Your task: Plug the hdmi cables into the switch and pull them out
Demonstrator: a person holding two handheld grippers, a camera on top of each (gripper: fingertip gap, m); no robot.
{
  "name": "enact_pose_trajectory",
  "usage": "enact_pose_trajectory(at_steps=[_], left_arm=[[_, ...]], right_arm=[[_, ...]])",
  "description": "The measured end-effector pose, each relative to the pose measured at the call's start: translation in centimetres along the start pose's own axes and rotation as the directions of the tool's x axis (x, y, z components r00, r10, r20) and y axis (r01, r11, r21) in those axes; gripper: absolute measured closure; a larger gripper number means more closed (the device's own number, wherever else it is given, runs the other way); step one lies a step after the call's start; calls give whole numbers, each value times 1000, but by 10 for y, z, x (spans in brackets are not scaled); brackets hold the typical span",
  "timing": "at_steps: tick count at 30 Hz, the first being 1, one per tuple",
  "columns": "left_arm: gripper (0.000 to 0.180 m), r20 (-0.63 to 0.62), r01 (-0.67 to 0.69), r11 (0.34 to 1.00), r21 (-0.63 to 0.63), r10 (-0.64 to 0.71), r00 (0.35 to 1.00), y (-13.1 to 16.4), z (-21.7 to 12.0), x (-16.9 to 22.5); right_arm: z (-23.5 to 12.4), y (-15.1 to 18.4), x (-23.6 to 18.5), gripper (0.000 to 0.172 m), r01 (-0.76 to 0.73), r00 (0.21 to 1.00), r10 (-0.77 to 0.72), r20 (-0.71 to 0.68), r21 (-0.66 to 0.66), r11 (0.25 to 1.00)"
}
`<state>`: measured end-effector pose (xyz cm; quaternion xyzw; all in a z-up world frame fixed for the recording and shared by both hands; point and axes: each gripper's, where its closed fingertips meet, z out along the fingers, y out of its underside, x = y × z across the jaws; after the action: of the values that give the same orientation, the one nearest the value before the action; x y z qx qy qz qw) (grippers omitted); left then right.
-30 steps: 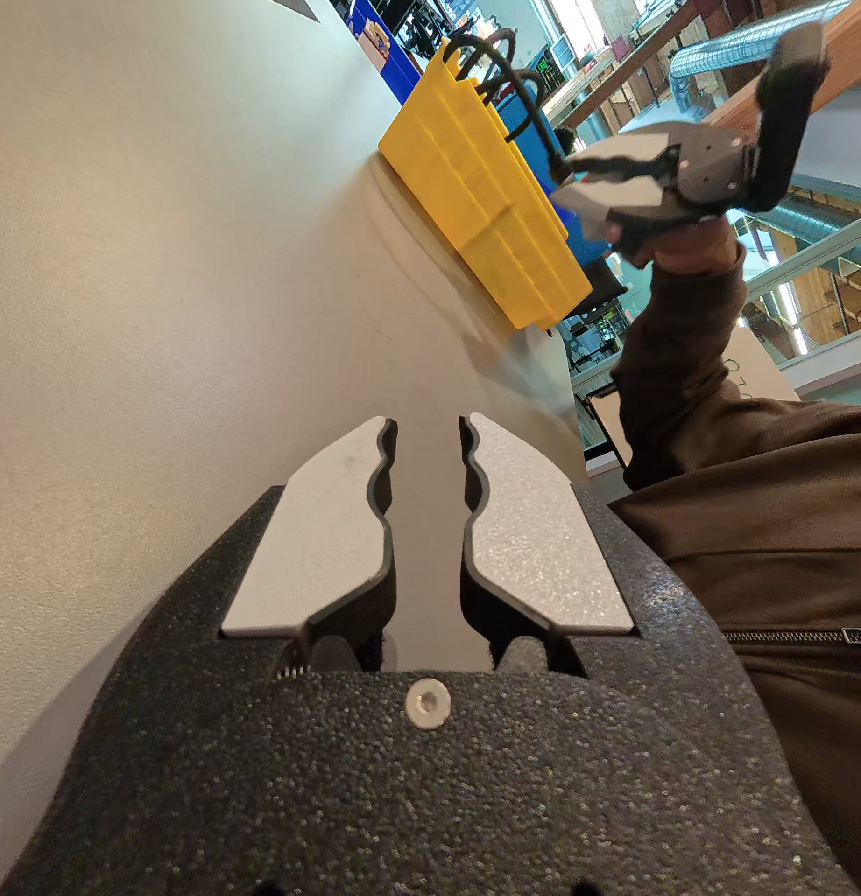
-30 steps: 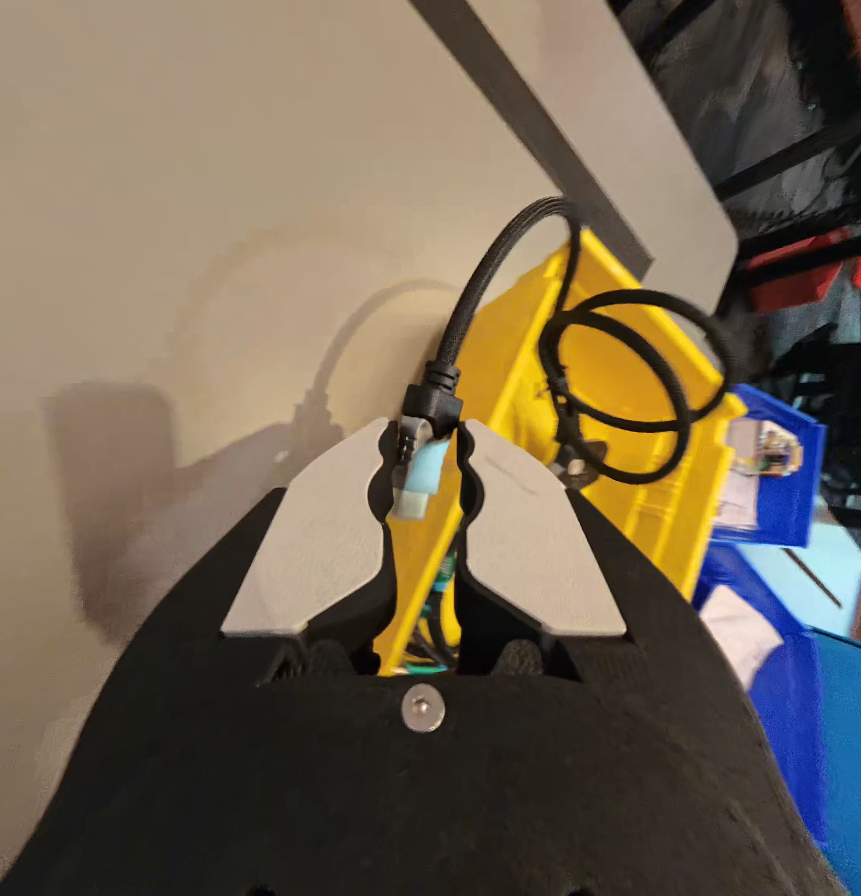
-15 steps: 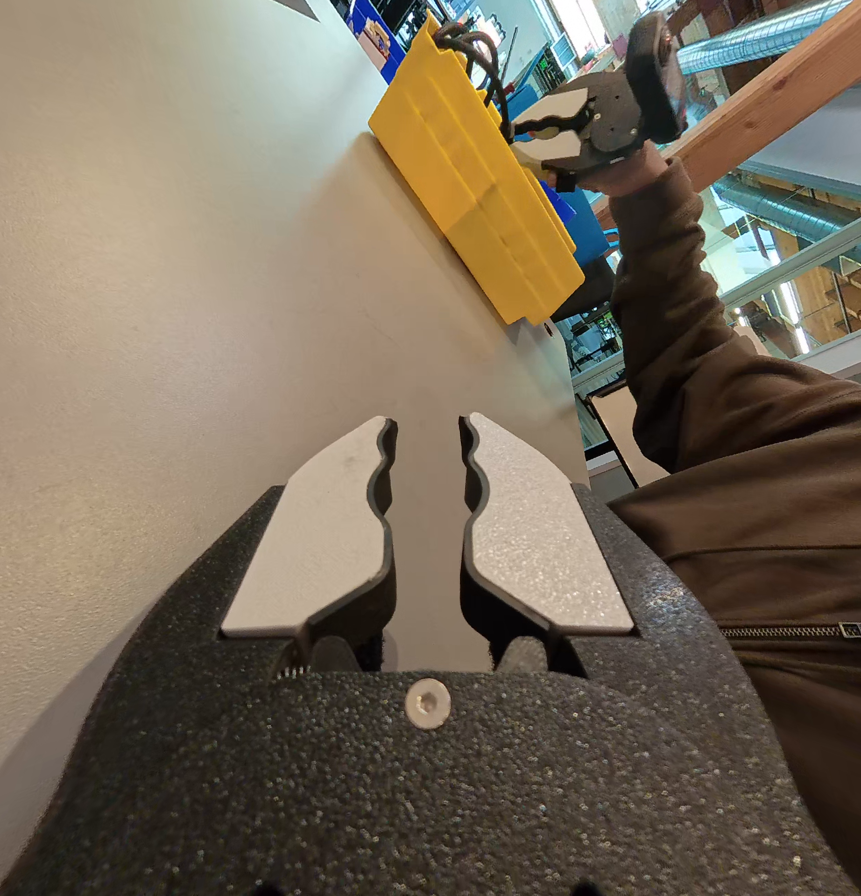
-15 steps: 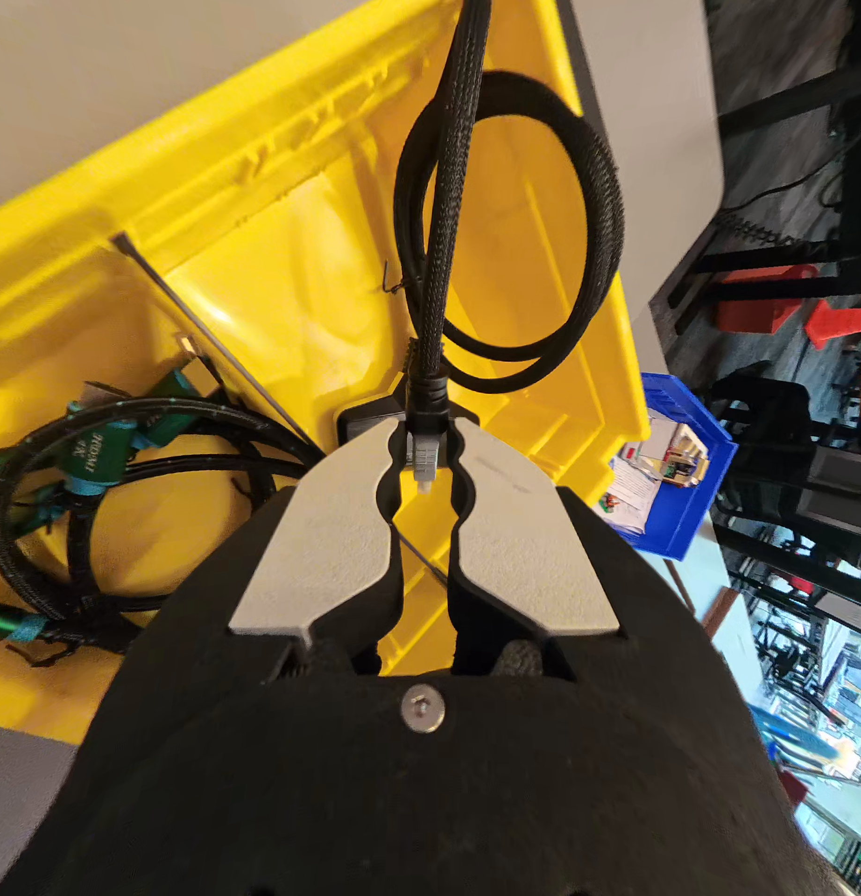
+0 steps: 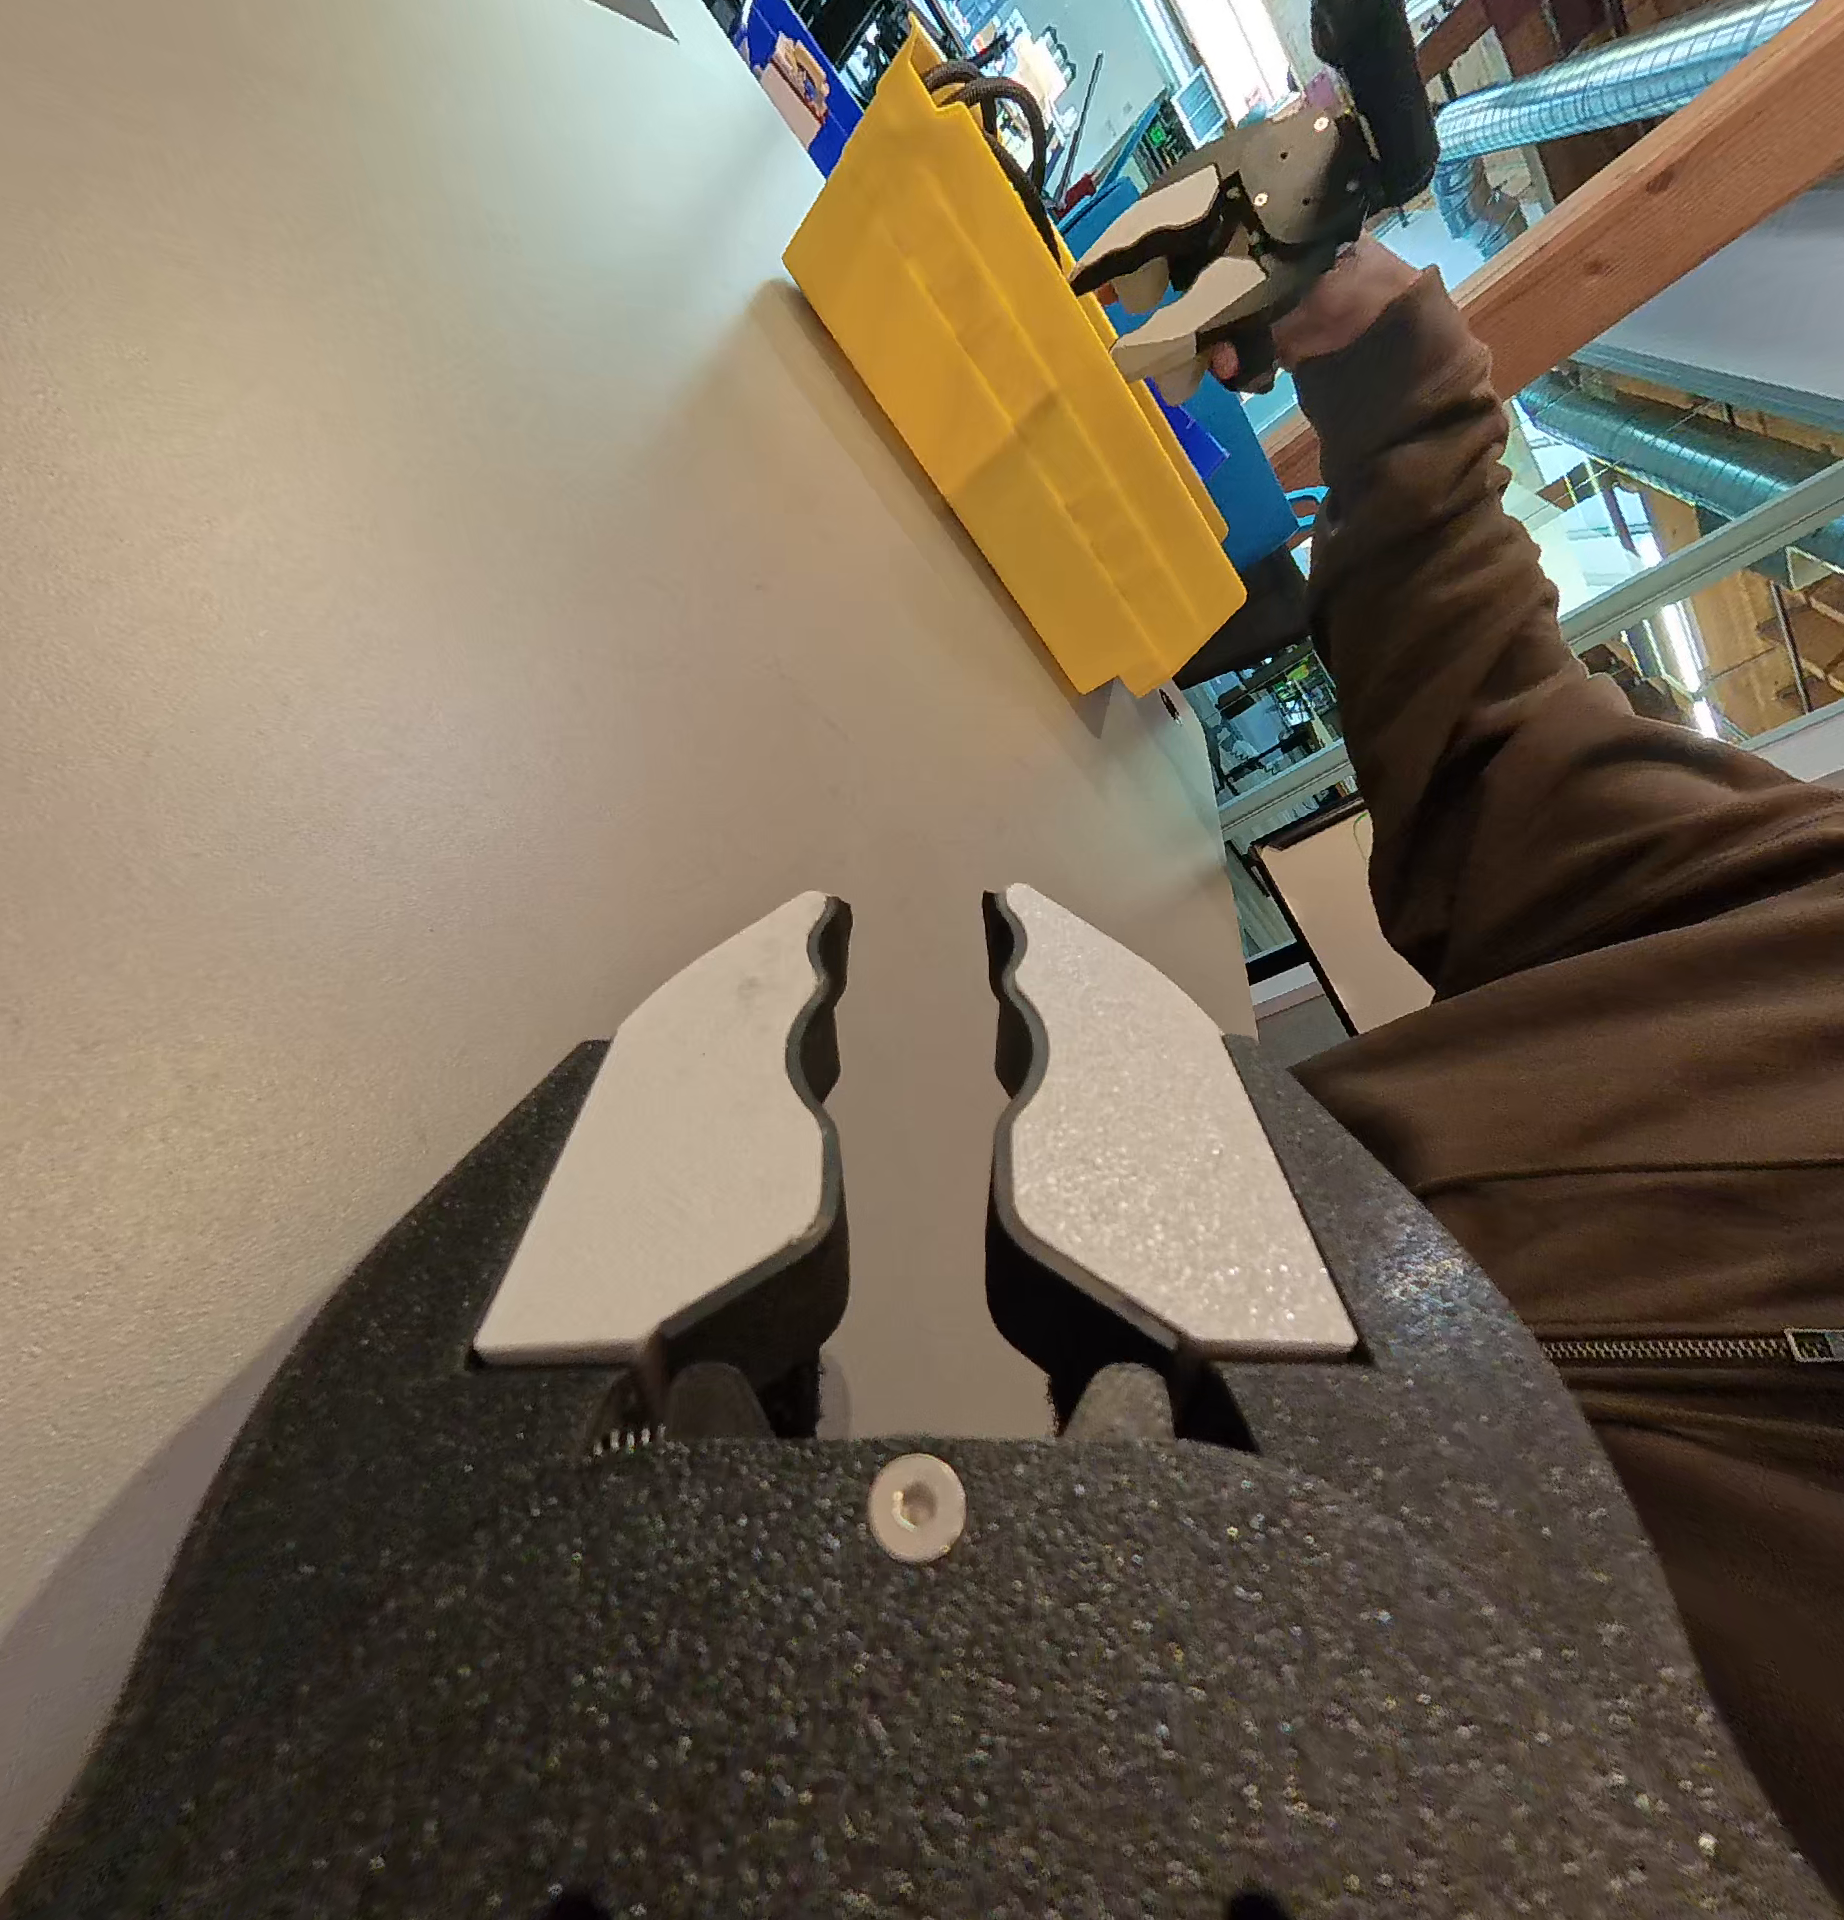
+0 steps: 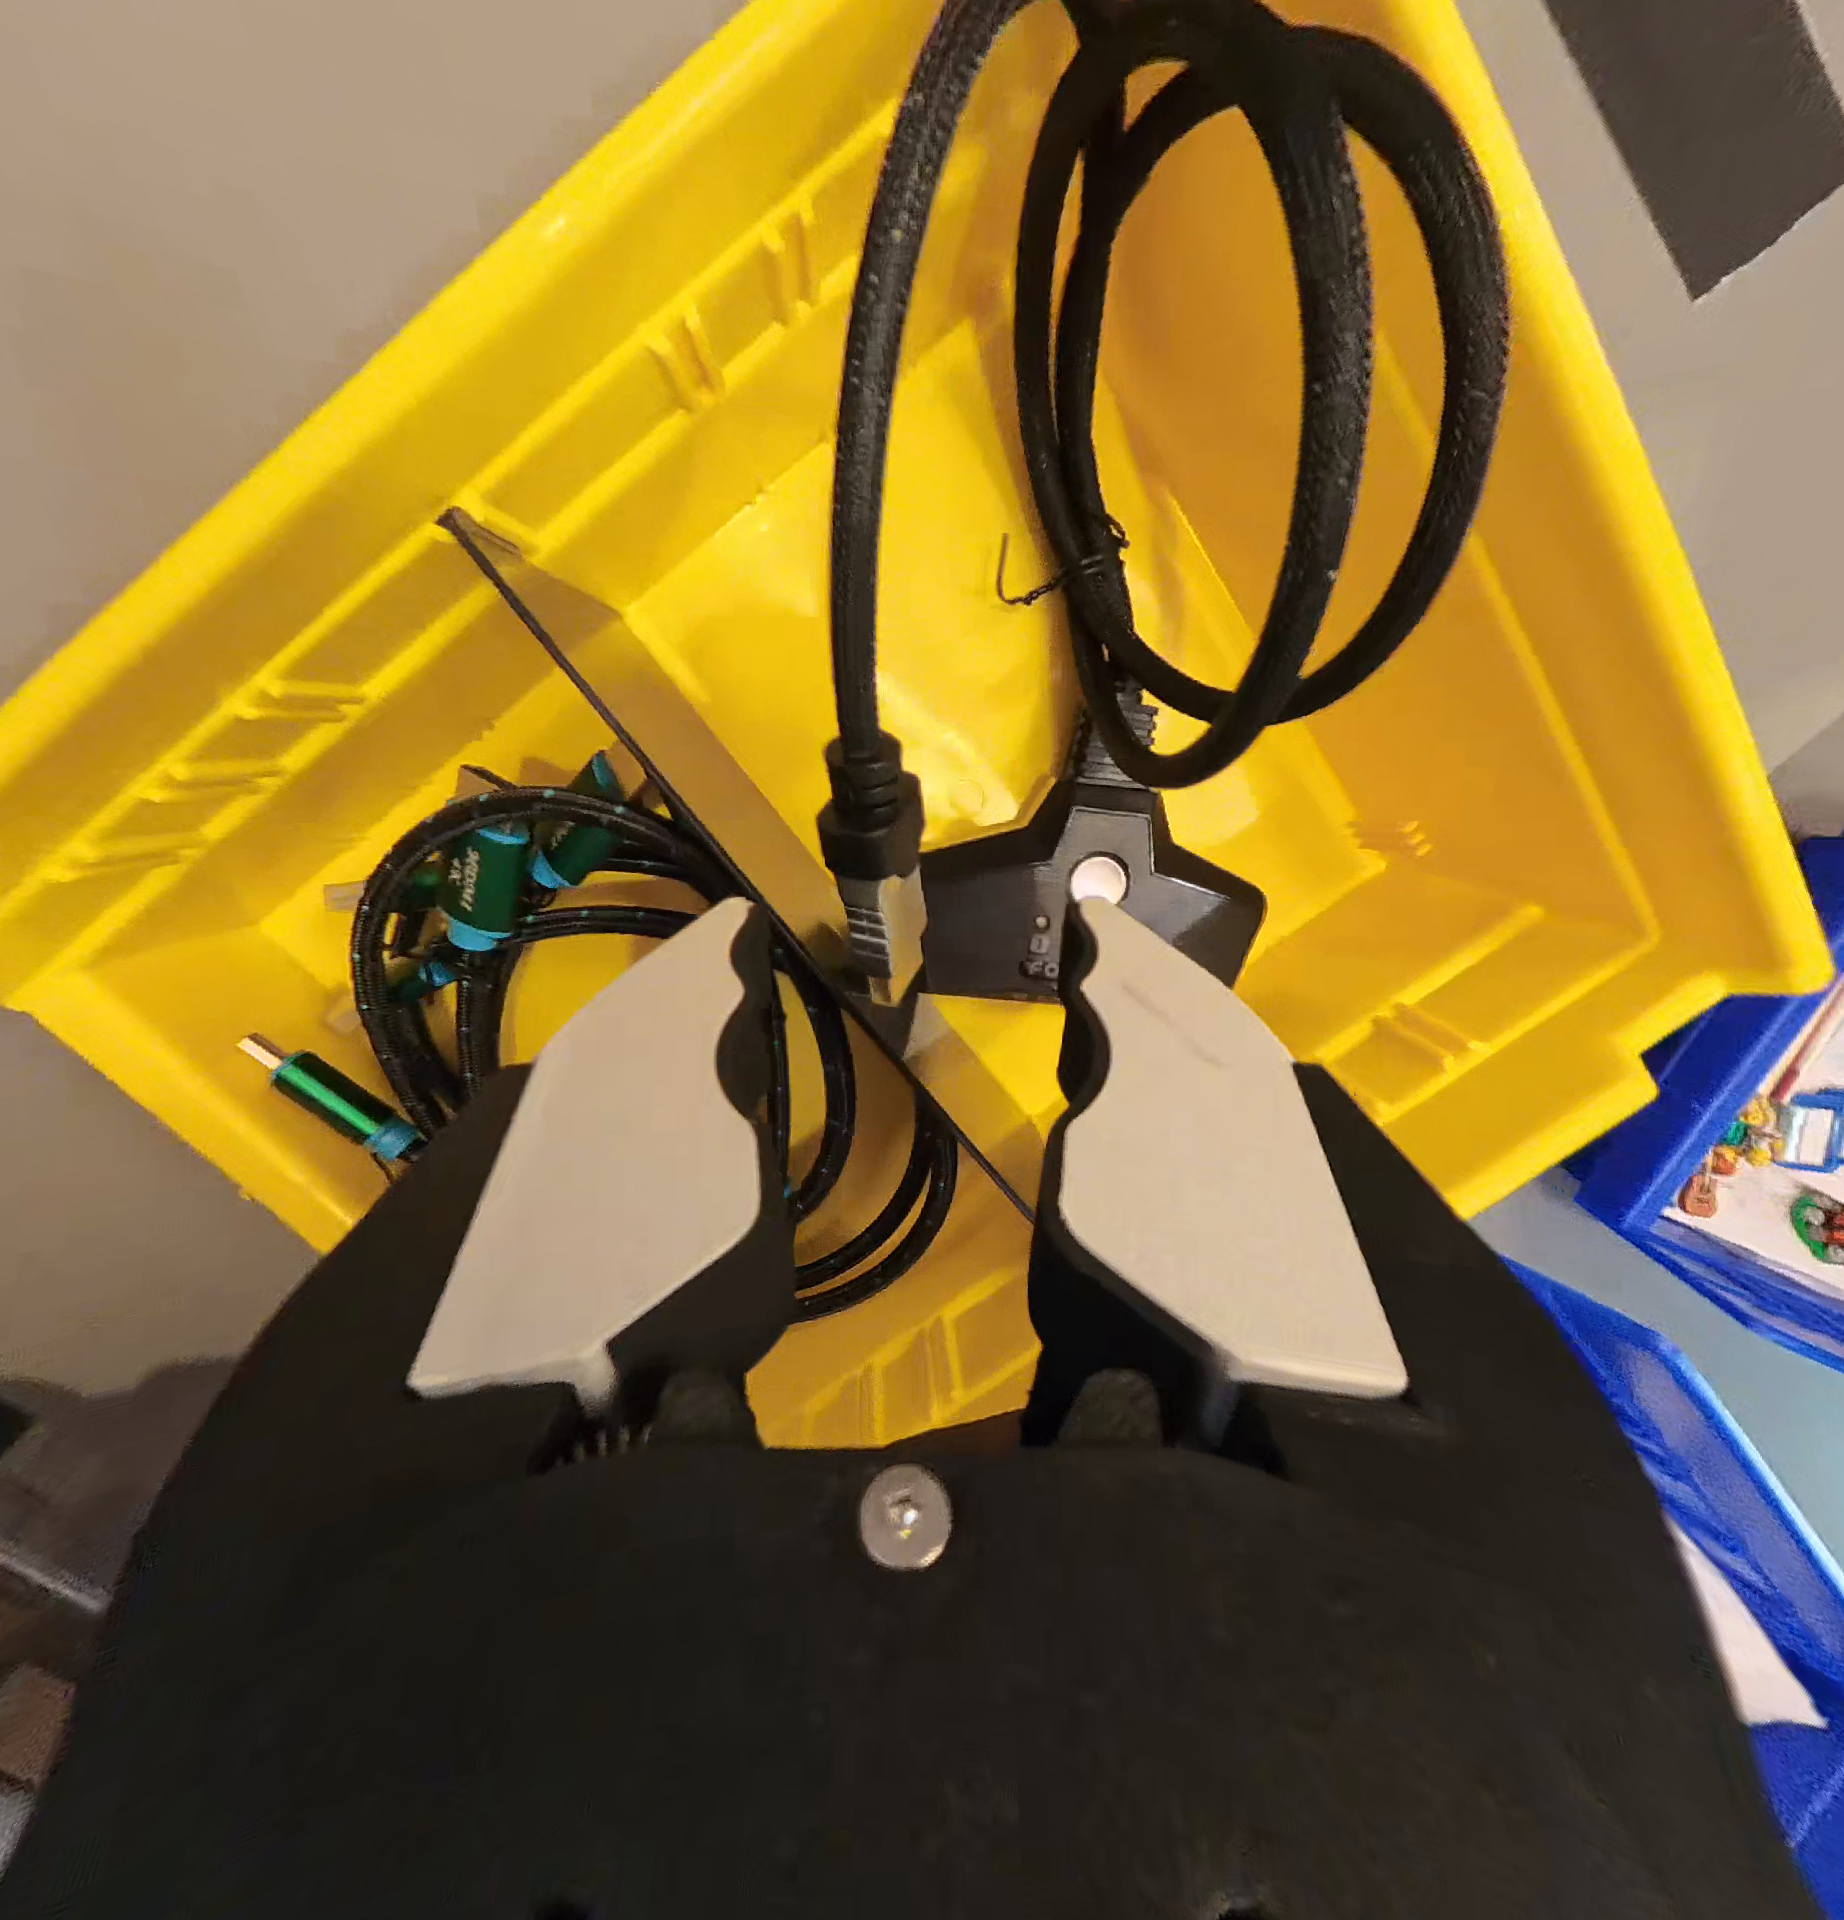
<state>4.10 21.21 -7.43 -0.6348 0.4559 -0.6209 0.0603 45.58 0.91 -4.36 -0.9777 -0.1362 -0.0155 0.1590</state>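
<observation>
Left wrist view. The left tongs (image 5: 916,914) were recorded low over the bare beige desk (image 5: 378,623), set narrowly apart with only desk surface seen between the pads; nothing was gripped. Open room lay on every side of them, the desk's right edge being the nearest limit. A yellow bin (image 5: 1011,416) was noted well ahead, near the desk's far right edge, with black cable loops (image 5: 1001,99) rising above its rim. The right tongs (image 5: 1126,301), carried by a hand in a brown sleeve (image 5: 1500,644), were seen just over the bin's open top, spread apart.

Right wrist view. The right tongs (image 6: 907,920) were recorded spread wide above the bin's interior (image 6: 637,436). Between the pads, touched by neither, the plug end (image 6: 876,883) of a black braided cable (image 6: 1261,364) was observed; it was judged to be unheld. Its coils lay in the bin's right compartment beside a black switch box (image 6: 1094,904). A thin clear divider (image 6: 689,831) separated that side from a compartment holding green-ended cables (image 6: 502,914). A blue bin (image 6: 1780,1195) adjoined on the right. Clearance for the tongs was bounded by the divider and the bin's walls.
</observation>
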Motion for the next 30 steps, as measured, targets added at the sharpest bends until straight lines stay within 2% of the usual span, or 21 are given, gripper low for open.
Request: enact_pose_trajectory(at_steps=[2,5,7,10,13,16,18,20,23,25,28,30], left_arm=[[154,0,-1,1000,-1,1,1000,0,0,0],[154,0,1,1000,-2,-1,1000,0,0,0],[154,0,2,1000,-5,-2,1000,1,0,0],[154,2,1,1000,-6,-1,1000,1,1,0],[154,7,-1,1000,-2,1,1000,0,0,-1],[154,12,-3,1000,-2,3,1000,1,0,-1],[154,12,-6,1000,-2,6,1000,1,0,0],[154,9,-4,1000,-5,4,1000,1,0,0],[154,6,-3,1000,-6,3,1000,2,0,0],[154,6,-4,1000,-9,4,1000,2,1,0],[154,8,-4,1000,-12,4,1000,3,1,0],[154,9,-2,1000,-16,2,1000,3,2,0]], right_arm=[[-4,-1,7,118,-17,998,18,-58,27,999],[-18,-23,2,138,4,992,18,-125,176,984],[-19,-35,-11,143,44,992,-17,-125,216,975],[-4,-39,-15,147,97,983,-72,-167,146,985],[14,-31,-7,165,110,974,-101,-203,32,993],[28,-15,-9,165,98,983,-109,-149,-75,992],[27,-15,-8,164,70,987,-81,-138,-77,995],[18,-16,-6,147,41,986,-51,-161,-62,997],[-5,-22,-9,141,-22,975,28,-218,30,999],[-24,-29,-26,140,-83,964,117,-237,153,985],[-43,-39,-81,140,-170,960,233,-152,342,924],[-43,-41,-121,139,-206,962,261,-84,411,888]])
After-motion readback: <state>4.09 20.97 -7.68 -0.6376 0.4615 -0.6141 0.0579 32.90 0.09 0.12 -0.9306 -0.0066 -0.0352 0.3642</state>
